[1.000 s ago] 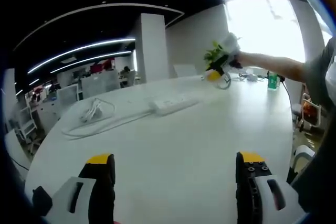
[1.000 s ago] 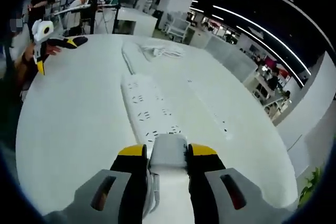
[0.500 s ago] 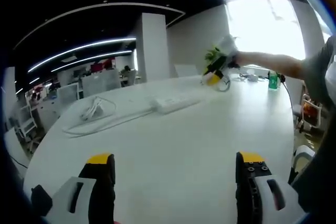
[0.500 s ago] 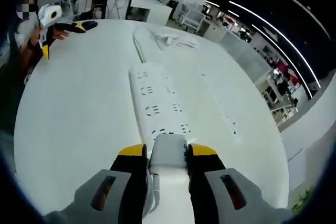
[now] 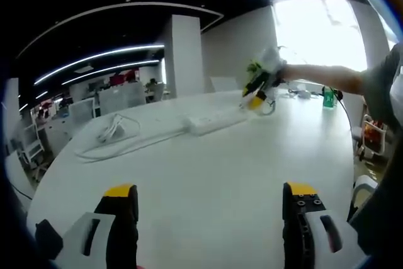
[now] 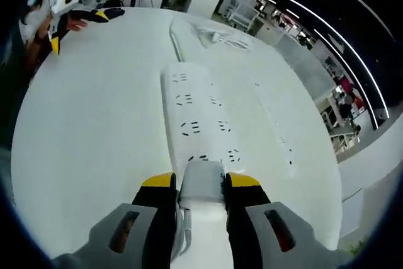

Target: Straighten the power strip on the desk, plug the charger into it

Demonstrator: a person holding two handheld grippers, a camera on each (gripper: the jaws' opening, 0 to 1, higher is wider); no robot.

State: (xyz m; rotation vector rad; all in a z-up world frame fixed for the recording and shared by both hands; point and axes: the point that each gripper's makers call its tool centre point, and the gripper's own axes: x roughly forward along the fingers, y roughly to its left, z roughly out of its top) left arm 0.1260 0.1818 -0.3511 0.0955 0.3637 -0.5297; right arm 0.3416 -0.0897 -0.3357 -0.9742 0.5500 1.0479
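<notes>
White charger (image 6: 201, 184), clamped in right jaws, now nearer power strip (image 6: 200, 118); left jaws apart.

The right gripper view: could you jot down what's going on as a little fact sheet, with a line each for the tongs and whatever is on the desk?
right tongs: shut on the white charger, held just over the near end of the power strip
power strip: white, lying flat on the desk, running away from the camera
desk: white
white cable: loose bundle beyond the strip's far end
left tongs: open, holding nothing, above the desk
</notes>
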